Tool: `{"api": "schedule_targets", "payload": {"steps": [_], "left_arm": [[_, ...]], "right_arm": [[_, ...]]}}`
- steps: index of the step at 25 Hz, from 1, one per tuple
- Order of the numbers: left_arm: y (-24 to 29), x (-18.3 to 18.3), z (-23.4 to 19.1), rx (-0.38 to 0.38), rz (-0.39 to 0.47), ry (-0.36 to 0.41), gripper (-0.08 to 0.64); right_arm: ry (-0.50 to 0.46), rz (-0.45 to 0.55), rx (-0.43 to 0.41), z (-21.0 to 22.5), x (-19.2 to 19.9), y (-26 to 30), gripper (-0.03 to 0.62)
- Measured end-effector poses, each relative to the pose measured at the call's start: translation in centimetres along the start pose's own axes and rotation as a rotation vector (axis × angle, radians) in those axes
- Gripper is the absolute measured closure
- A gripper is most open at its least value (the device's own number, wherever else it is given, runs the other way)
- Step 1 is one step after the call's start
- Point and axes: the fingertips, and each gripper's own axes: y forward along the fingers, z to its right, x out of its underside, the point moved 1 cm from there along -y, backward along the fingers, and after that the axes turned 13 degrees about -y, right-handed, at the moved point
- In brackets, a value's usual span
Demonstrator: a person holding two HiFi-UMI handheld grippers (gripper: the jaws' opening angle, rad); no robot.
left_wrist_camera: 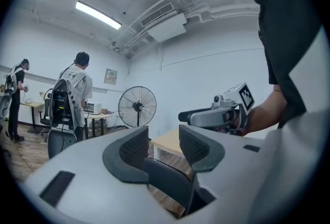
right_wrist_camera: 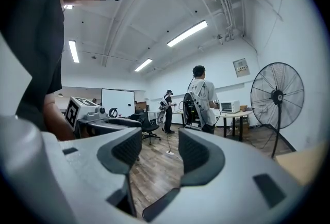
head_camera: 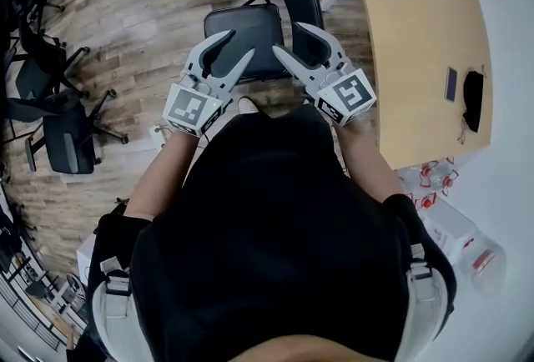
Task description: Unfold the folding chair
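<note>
**A:** Start at the left. What's there?

**B:** A cluster of office chairs (head_camera: 62,135) on the wooden floor (head_camera: 142,35), well apart from the job. Next comes the left gripper (head_camera: 240,43), held level above the near part of the seat. Its jaws stand apart with a clear gap, and the pads (left_wrist_camera: 135,148) press on nothing.

**A:** And the chair itself?

**B:** The folding chair (head_camera: 263,22) stands on the floor in the middle, just beyond both grippers. Its seat lies flat and its backrest (head_camera: 302,2) rises at the far right. By my reading it is open already.

**A:** The other tool?

**B:** The right gripper (head_camera: 287,37) hangs beside the left one, above the seat's right edge and near the backrest. Its jaws are wide and empty. Farther right, a light wooden surface (head_camera: 417,60) sits close to the chair.

**A:** So how should this step be finished well?

**B:** I'd say what remains is a check. Press down on the seat's near edge with both tools together so the chair doesn't tip. Keep the jaws away from the hinge where seat meets frame. Also mind the surface's corner at the right when drawing back.
</note>
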Motion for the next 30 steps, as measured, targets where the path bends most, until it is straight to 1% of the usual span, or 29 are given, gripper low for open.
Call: {"api": "schedule_targets", "payload": {"steps": [5,10,15,24,30], "left_arm": [[-0.1,0.1,0.0,-0.002,-0.002,0.025,0.385],[0.0,0.4,-0.6,-0.012,-0.009,0.008,0.385],[0.1,0.5,-1.3,-0.024,-0.006,-0.005,0.387],[0.2,0.1,-1.8,-0.025,-0.003,0.022,0.387],[0.0,0.1,-2.2,-0.040,-0.006,0.016,0.387]], "right_arm": [[-0.003,-0.012,-0.007,-0.5,0.4,0.4,0.371],[-0.005,-0.021,-0.029,-0.8,0.5,1.1,0.373],[-0.008,-0.021,-0.030,-0.5,0.4,1.5,0.374],[-0.012,-0.030,-0.041,-0.2,0.4,1.8,0.376],[-0.011,-0.030,-0.039,0.1,0.5,2.0,0.377]]}}
